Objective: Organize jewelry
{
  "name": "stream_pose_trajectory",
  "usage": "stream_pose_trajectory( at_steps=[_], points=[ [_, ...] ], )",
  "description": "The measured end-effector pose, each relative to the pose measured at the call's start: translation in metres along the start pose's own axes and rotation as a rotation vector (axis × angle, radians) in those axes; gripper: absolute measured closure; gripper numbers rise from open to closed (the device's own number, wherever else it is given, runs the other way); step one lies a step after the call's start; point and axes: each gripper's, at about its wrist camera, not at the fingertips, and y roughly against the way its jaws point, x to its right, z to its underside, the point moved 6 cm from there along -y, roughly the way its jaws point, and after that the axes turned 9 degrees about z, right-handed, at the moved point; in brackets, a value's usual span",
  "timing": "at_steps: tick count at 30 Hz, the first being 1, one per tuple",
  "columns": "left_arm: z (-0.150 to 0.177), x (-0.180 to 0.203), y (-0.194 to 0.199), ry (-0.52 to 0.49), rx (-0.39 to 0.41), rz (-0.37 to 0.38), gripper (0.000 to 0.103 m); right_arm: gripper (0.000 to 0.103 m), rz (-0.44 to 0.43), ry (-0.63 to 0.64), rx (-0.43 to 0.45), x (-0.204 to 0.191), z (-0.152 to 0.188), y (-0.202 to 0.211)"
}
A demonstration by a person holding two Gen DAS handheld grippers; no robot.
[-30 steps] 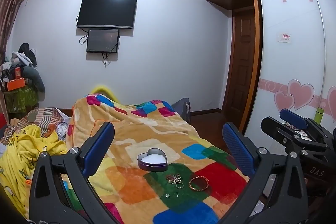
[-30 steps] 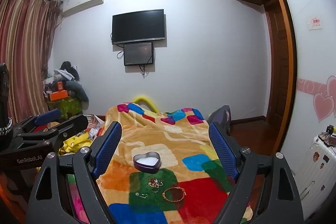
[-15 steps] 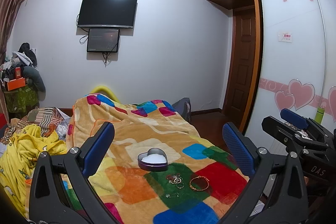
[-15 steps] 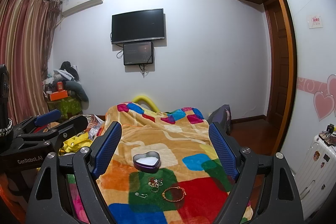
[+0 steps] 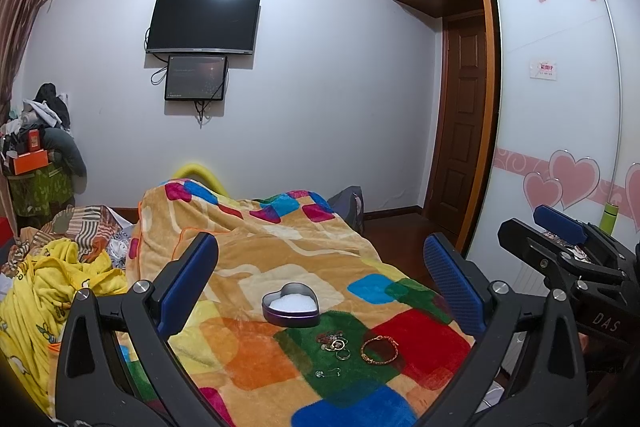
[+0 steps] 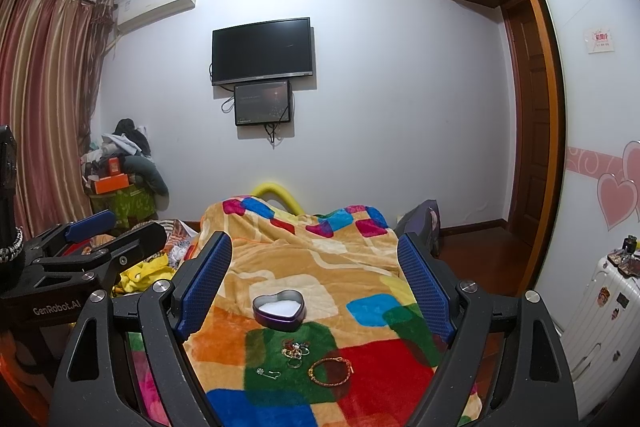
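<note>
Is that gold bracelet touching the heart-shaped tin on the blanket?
Apart. In the right wrist view the gold bracelet lies nearer the camera than the heart-shaped tin, with a stretch of bare blanket between them.

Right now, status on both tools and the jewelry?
Left tool, right tool open, empty. Heart tin open; bracelet, rings loose on blanket. Path clear.

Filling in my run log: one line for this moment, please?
stage: pre-grasp | left gripper: open | right gripper: open | heart tin: open | bracelet, rings: on blanket
</note>
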Motion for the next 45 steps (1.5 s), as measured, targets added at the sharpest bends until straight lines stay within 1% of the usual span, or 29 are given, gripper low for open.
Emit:
stream_pose_trajectory(
  at_steps=[35, 45],
  points=[
    [-0.001, 0.002, 0.001, 0.002, 0.005, -0.002, 0.0, 0.02, 0.0, 0.0, -0.003, -0.002, 0.001, -0.002],
    [0.002, -0.003, -0.006, 0.011, -0.018, -0.007, 0.0, 0.02, 0.033, 0.01, -0.021, 0.005, 0.009, -0.011]
  ],
)
